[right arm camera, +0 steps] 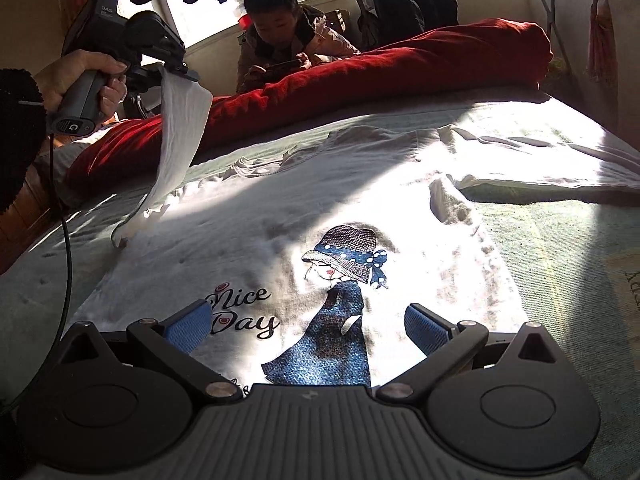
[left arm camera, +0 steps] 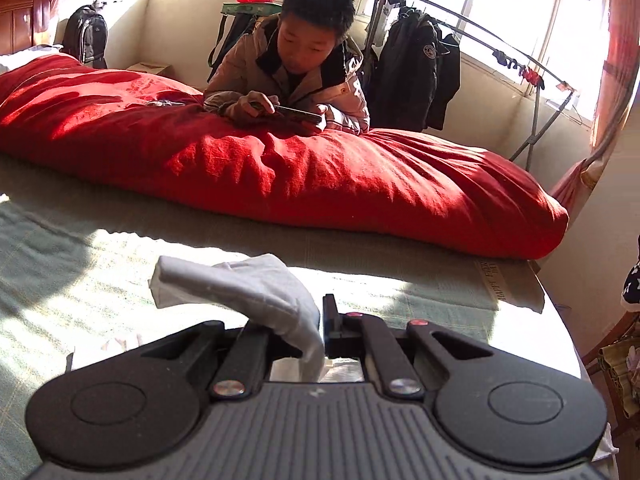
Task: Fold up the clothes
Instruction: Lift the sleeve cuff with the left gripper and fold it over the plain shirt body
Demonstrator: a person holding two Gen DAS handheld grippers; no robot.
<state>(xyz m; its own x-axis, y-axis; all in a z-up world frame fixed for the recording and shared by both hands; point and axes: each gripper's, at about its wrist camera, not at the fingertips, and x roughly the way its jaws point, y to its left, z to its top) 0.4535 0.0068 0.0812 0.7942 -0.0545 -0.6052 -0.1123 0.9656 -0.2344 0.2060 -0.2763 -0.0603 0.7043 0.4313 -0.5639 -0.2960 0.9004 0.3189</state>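
Observation:
A white T-shirt point(right arm camera: 224, 240) with a "Nice Day" print and a girl in a blue dress lies spread on the bed. My left gripper point(left arm camera: 316, 320) is shut on its white sleeve point(left arm camera: 256, 284), which folds out over the fingers. From the right wrist view that left gripper point(right arm camera: 176, 70) is at the upper left, lifted above the bed, and the sleeve point(right arm camera: 180, 128) hangs down from it to the shirt. My right gripper point(right arm camera: 308, 326) hovers open above the print, with nothing between its blue pads point(right arm camera: 188, 326). The other sleeve point(right arm camera: 552, 176) lies flat at the right.
A red quilt point(left arm camera: 280, 160) is heaped along the far side of the bed. A person point(left arm camera: 304, 68) leans on it with a phone. A rack point(left arm camera: 500, 52) with dark jackets stands by the window. The pale green sheet point(right arm camera: 568, 248) reaches the bed's right edge.

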